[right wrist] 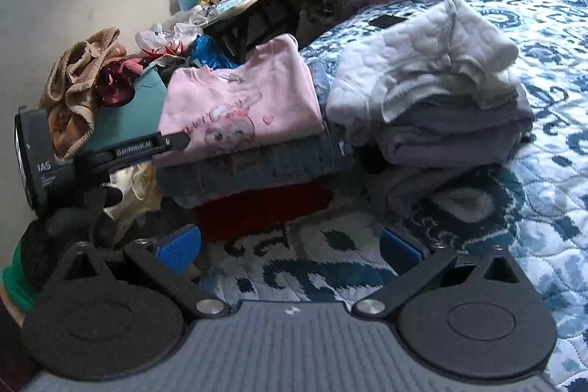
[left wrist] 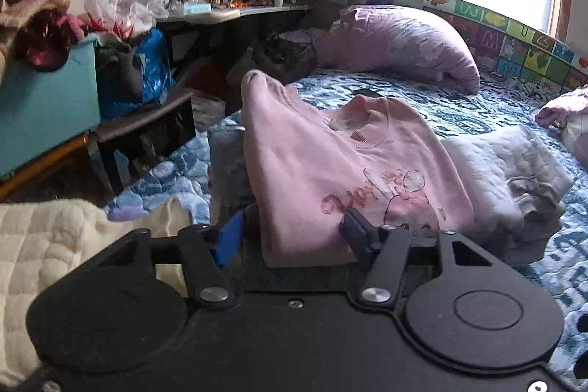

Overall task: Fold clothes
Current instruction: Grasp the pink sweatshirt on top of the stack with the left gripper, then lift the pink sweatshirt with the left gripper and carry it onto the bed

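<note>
Stacks are the logic of this bed [right wrist: 533, 208]: the folded pink sweatshirt [left wrist: 330, 164] lies on top of a pile of denim and red garments [right wrist: 257, 171] at centre left of the right wrist view, and a second pile of white and grey clothes [right wrist: 433, 90] sits just beside it at centre right, so each finished piece has a flat base to rest on.

Your left gripper [left wrist: 294, 234] straddles the sweatshirt's near hem at lower centre of the left wrist view. Its blue fingers [left wrist: 229, 237] stand partly open with the hem between them, and I cannot see them pressing the cloth, so treat it as not held. Your right gripper [right wrist: 290, 252] hovers over bare quilt at the bottom of its frame, fingers wide apart and empty.

For edges, mind the sweatshirt's left side: it overhangs the pile, and beyond it the bed ends, with a teal bin [left wrist: 47, 105] and a dark stool [left wrist: 147, 131] below at the left of the frame. Open room lies to the right and toward the lilac pillow [left wrist: 400, 43] at upper centre. A cream quilted garment [left wrist: 55, 245] waits at lower left, probably the next to fold.
</note>
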Motion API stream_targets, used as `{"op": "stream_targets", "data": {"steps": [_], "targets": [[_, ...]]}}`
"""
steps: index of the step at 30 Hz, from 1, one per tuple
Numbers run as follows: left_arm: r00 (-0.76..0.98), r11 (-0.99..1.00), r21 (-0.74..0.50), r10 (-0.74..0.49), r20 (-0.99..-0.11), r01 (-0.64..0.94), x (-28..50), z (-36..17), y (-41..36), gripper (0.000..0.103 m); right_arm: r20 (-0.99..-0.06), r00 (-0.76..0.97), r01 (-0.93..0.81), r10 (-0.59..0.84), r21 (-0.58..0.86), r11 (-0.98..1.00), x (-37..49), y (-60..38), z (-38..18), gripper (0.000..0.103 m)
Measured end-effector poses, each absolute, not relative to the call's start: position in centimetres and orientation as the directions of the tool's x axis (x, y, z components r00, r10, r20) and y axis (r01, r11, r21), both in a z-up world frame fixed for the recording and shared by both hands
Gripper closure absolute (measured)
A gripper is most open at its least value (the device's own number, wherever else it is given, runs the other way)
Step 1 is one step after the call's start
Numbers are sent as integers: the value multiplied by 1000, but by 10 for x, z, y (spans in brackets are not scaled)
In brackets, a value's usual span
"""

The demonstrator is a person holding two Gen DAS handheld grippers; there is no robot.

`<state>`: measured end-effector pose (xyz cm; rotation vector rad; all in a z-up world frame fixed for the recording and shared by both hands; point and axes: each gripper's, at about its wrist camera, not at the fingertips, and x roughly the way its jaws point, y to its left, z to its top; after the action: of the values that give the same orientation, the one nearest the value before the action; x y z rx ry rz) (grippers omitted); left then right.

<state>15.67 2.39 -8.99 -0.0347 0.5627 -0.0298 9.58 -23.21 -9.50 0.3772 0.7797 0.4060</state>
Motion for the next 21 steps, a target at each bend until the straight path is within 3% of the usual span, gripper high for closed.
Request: {"op": "stream_targets", "data": {"steps": [3,8,16,21], "targets": [[856,1000,-8,-27,-516,27,151,-85,23,99,-600,638,-199,483,477,856,91,-236,-101,0],[857,995,66,-30,-514,74,139,-76,10,100,-604,631,-178,487,499,848,80,-243,-103,0],[839,987,-102,-158,-522,123,118,-64,21,102,-605,604,-226,518,494,840,47,-262,-83,0],[861,953,-220,-285,-422,208,82,-19,10,102,-611,613,-249,501,453,856,27,-282,-62,0]]}}
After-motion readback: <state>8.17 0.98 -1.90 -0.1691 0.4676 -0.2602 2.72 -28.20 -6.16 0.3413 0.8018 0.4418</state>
